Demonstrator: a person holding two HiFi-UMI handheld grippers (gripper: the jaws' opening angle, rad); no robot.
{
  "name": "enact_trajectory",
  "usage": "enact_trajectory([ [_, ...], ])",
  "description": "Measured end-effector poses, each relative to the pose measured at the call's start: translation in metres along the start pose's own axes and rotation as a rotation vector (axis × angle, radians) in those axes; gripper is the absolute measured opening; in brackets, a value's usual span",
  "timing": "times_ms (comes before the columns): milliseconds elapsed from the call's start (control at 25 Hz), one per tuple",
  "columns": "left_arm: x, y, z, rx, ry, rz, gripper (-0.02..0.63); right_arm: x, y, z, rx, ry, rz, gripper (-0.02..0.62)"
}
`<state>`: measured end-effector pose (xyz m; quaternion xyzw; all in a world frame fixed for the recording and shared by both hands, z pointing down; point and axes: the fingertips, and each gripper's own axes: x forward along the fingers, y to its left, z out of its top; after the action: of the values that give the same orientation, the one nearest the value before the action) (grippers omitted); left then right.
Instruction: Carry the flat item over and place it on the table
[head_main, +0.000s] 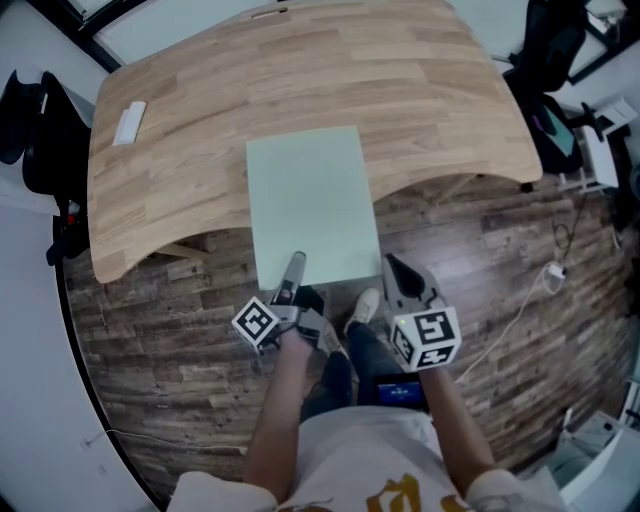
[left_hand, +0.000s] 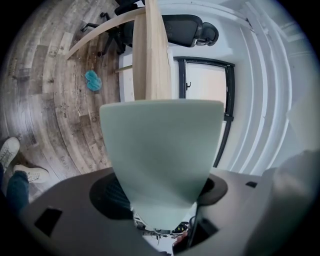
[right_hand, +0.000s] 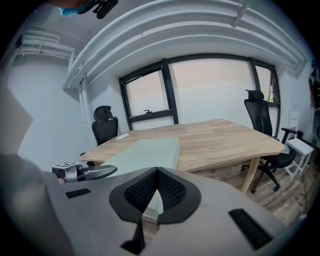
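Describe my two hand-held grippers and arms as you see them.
The left hand-held gripper and right hand-held gripper have grey shells and black mesh-textured pads. Each carries a white cube with black square markers. The arms are bare below the short sleeves of a white shirt.

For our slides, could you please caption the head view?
Left claw and right claw grip the near edge of a green board partly over a wooden table.

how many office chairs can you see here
2: a black chair beyond the table's far left corner, a second chair by its right side; more may be hidden.
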<state>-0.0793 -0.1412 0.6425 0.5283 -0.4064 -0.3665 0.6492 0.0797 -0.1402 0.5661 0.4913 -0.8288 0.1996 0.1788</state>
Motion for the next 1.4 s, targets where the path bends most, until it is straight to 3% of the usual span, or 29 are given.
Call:
enact_trajectory([
  [800, 0.008, 0.022, -0.001, 0.002, 0.009, 0.156, 0.342, -0.003, 0.009, 0.001, -0.007, 0.0, 0.019, -0.003],
  [1400, -0.005, 0.027, 0.01, 0.21, 0.009, 0.344, 0.422, -0.005, 0.011, 0.005, 0.006, -0.016, 0.03, -0.003],
])
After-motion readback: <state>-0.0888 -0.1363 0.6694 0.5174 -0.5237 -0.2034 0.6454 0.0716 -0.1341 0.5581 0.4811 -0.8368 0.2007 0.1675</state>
